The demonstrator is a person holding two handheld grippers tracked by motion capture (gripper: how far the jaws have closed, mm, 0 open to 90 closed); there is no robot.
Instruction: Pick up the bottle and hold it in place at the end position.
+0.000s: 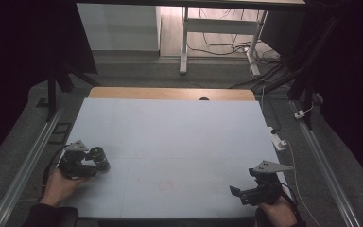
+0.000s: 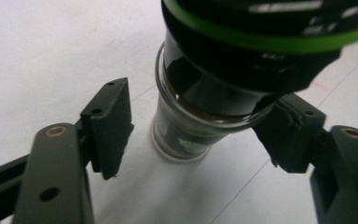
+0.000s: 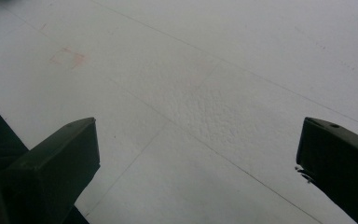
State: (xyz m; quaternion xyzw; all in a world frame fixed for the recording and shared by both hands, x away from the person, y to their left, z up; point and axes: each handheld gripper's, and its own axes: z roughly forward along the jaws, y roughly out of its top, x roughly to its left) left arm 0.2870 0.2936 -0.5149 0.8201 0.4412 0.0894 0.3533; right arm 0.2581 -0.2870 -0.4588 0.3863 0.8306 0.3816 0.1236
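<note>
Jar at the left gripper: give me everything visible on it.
The jar looks like clear glass with dark contents, topped by a black cap with a green ring. It stands on the white table near its left edge, between the left gripper pads: the right pad touches it, the left pad stands clear.

- Table (image 1: 170, 137): centre of the high view.
- Jar (image 1: 99, 158): on the table, near its left edge, toward the near side.
- Left gripper (image 1: 93, 163): at the jar, a jaw to either side.
- Right gripper (image 1: 238, 194): near-right corner of the table, well apart from the jar.
</note>
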